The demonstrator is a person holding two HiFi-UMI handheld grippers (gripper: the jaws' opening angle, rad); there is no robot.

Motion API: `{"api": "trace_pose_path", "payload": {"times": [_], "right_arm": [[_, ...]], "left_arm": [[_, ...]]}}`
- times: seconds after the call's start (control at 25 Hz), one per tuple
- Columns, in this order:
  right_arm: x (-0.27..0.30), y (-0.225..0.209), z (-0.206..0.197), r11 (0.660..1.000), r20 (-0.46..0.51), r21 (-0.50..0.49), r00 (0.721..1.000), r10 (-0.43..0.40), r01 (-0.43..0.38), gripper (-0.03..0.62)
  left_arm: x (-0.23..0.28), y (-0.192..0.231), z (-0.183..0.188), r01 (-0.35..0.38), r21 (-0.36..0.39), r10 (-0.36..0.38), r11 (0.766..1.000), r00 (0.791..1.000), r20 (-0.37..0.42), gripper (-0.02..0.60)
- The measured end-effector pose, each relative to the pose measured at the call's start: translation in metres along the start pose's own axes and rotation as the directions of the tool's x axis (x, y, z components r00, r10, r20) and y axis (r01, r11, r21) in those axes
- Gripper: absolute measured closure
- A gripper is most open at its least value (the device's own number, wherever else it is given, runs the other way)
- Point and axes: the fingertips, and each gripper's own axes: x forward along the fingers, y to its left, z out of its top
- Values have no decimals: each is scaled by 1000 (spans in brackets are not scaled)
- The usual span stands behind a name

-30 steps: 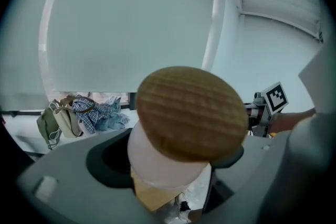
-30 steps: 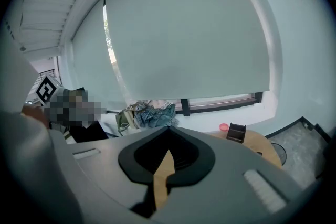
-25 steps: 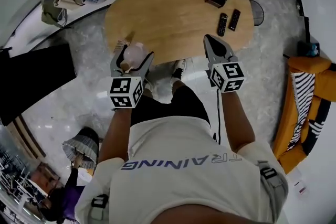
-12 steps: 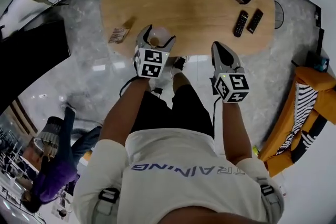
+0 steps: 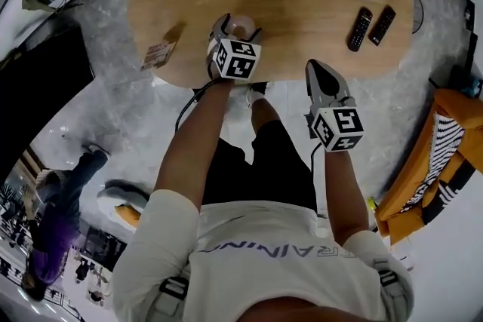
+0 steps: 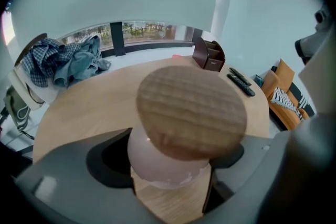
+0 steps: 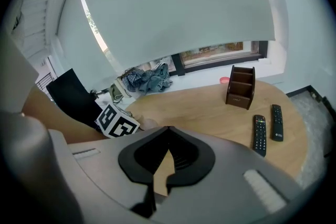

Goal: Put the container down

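**Left gripper bringing the container down over the near edge of the table**

The left gripper (image 5: 237, 28) is gripping the container (image 6: 157, 165) with its jaws spread wide, one pad pressing on each side of the pale pink body. The round wooden lid (image 6: 191, 110) is sitting above the jaws and leaning slightly toward the camera. Holding it low on the body is probably keeping the base free to meet the wood first. The gripper is pointing steeply down, so the table (image 5: 302, 19) is showing between the jaws just beneath the container. Whether the base is already touching the table I cannot tell.

The right gripper (image 5: 318, 72) is hanging off the table's near edge with its jaws closed together and nothing between them. It seems to be waiting out of the way, since one gripper is enough for this task. Ahead of its jaws, well apart from them, the two remotes (image 7: 265, 131) and the brown desk organiser (image 7: 240, 86) are lying on the table.

Compared with a second ago, the left gripper is now carrying the container out over the wood, whereas it was short of the table's edge then. It is also looking lower and steeper. Its grip is looking unchanged. The right gripper is keeping its place beside the edge, closed as before.
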Motion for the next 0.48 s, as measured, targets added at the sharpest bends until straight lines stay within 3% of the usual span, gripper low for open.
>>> {"api": "trace_pose_path", "payload": {"times": [0.2, 0.48], "right_arm": [[4, -14, -15, 1000, -35, 13, 999, -4, 4, 577], [7, -10, -16, 1000, -35, 11, 999, 11, -11, 577]], "left_arm": [[22, 8, -3, -42, -4, 42, 999, 999, -20, 179], [34, 10, -8, -31, 15, 32, 999, 998, -47, 179]]}}
